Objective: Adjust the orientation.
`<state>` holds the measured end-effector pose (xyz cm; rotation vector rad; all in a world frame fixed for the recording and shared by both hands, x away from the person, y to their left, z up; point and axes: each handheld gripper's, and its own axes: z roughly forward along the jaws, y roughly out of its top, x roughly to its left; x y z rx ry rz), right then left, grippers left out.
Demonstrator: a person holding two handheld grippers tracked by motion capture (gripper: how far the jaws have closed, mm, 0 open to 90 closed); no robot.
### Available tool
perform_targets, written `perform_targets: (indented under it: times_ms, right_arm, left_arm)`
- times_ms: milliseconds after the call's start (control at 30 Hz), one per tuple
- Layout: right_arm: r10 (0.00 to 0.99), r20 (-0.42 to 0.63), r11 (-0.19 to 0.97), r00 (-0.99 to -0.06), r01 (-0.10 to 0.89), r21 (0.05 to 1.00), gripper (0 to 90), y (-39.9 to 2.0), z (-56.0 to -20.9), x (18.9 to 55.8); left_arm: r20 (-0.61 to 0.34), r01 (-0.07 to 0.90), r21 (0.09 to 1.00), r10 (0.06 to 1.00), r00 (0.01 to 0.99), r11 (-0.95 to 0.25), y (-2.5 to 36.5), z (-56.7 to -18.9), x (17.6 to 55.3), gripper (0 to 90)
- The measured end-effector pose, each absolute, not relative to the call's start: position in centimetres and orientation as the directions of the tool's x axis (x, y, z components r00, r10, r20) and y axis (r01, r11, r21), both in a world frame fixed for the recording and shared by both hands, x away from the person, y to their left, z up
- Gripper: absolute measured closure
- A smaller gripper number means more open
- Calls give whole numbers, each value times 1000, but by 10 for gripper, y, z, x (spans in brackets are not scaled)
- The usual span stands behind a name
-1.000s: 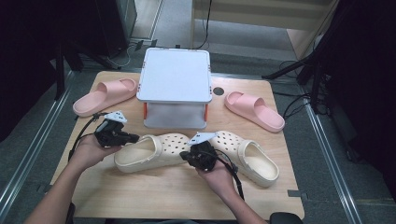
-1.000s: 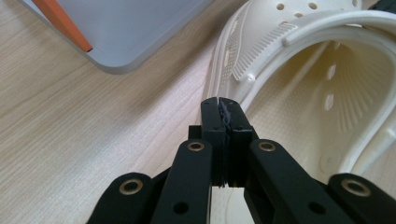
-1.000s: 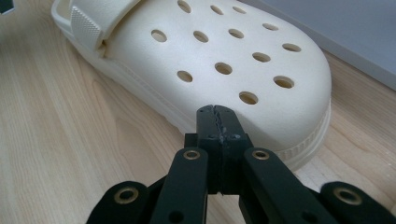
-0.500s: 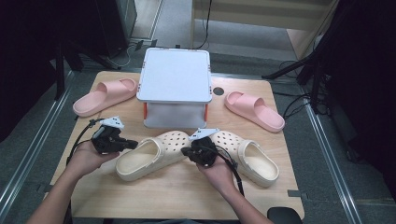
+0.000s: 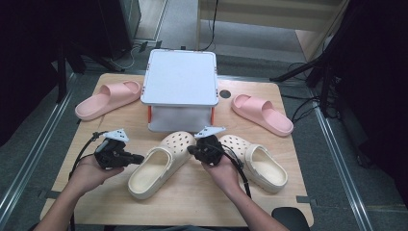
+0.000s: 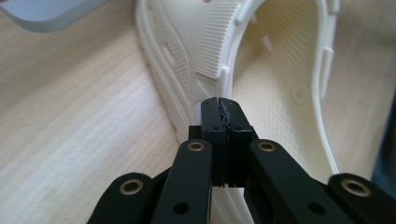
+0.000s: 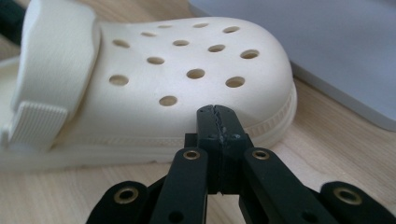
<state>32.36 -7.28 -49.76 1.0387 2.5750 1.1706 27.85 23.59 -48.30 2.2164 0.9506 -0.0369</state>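
Lying near the wooden table's front edge: two cream foam clogs, the left clog perforated, ribbed-strapped; flanking it, left gripper and right gripper, both pressing empty jaws together

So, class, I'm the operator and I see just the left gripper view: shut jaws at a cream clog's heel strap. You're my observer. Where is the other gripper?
Observer: The right gripper is shut as well, and it points at the holed toe of that same cream clog.
Operator: Is there a second clog?
Observer: Yes, a matching clog lies by the right hand, toward the table's right side.
Operator: Anything behind them?
Observer: A pink slide lies at the left and another pink slide at the right, flanking a white-lidded box.
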Motion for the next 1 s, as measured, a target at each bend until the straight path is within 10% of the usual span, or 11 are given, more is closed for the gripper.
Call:
perform_targets:
  times_ms: [567,1000]
  right_arm:
    - [680,137,439,-721,549,711,894,-66,-497,341]
    - [643,205,376,-738,537,755,685,-80,-470,319]
  left_arm:
    - [-348,639,577,555,756,-509,205,-481,271,779]
    - [-314,618,667,594,741,-418,226,-447,289,761]
